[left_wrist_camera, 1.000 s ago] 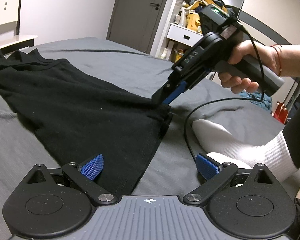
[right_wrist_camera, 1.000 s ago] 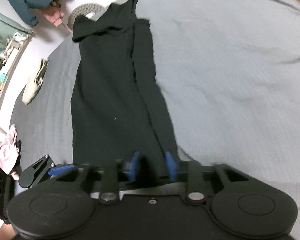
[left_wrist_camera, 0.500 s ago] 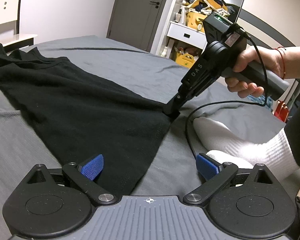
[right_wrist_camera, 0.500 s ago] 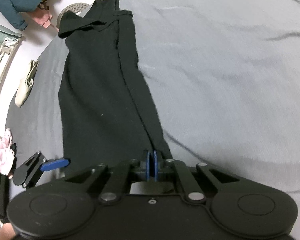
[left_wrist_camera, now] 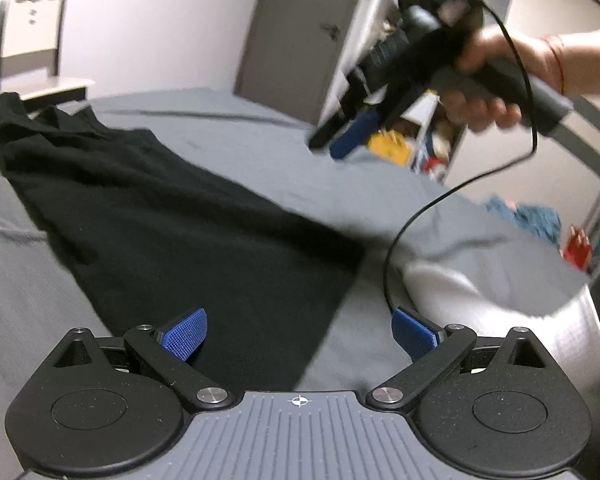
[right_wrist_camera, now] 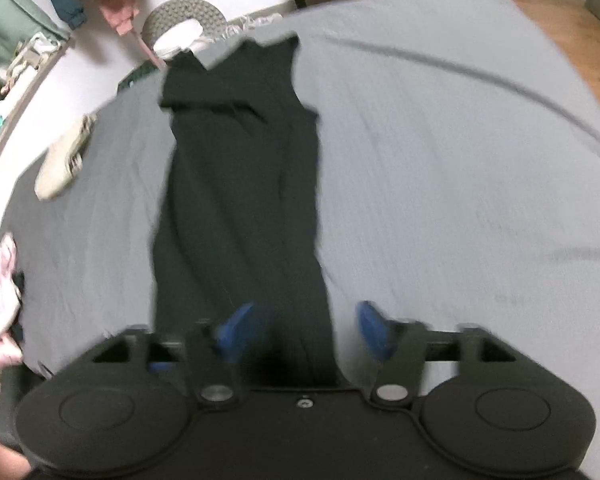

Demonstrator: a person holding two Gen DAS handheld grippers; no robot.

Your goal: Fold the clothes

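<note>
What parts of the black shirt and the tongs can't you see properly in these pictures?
- Black shirt: its near hem, in the right wrist view, goes under the right tongs body.
- Shirt's lower left corner: in the left wrist view, hidden behind the left tongs.
- Right tongs: motion blur smears their pads in both views.
- White sock: blurred, cut off by the frame edge.

Left gripper [left_wrist_camera: 298, 334] housing: a small white crosshair mark at 6 o'clock in the left wrist view; no letters beside it.
Right gripper [left_wrist_camera: 340, 142] body: lettering blurred, unreadable.
Right wrist view: no readable text.
</note>
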